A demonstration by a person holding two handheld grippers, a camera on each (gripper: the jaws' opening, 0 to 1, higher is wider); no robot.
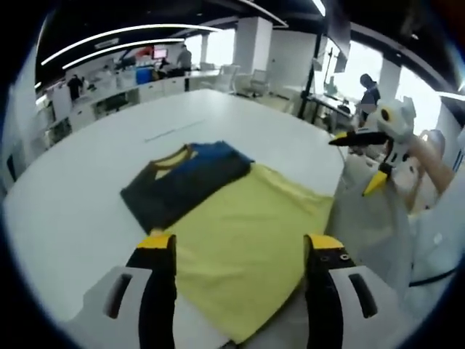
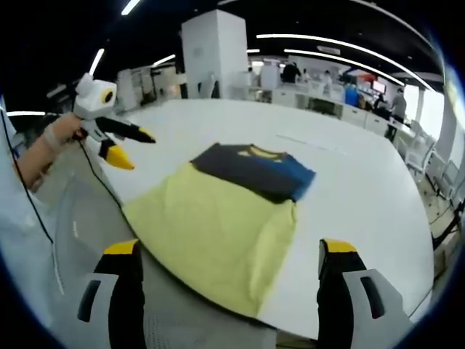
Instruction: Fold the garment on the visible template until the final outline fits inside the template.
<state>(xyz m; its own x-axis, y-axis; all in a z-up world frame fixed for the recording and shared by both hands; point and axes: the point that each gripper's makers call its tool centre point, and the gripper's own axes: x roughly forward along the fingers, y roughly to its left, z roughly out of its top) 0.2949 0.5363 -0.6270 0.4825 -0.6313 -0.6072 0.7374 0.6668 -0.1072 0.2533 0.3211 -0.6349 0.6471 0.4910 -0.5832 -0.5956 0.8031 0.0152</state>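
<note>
Garment (image 1: 190,180): dark grey and blue top with a yellow collar band, folded into a compact oblong, lying flat on the far part of the template (image 1: 251,243) (its near edge overlaps the yellow sheet, its far edge extends onto bare tabletop). In the right gripper view the same garment (image 2: 254,169) lies across the far end of the template (image 2: 218,233).

Template: pale yellow rectangular sheet, flat on the table (image 1: 80,189), one near corner reaching the table edge.

Table: large, white, rounded; in the right gripper view its bare surface (image 2: 356,196) extends well beyond the garment.

Left gripper (image 1: 240,243): black jaws with yellow tips, spread wide apart, nothing between them; held above the near end of the template, not touching it. Seen from the right gripper view, the left gripper (image 2: 127,145) is raised off to the side of the table in a person's hand (image 2: 62,131), jaws parted and empty.

Right gripper (image 2: 231,251): jaws wide apart, empty, above the near edge of the template. In the left gripper view the right gripper (image 1: 367,156) hangs beside the table, jaws parted, grasping nothing.

Background: office desks (image 1: 156,87), chairs, white column (image 2: 214,51), people standing far off.
</note>
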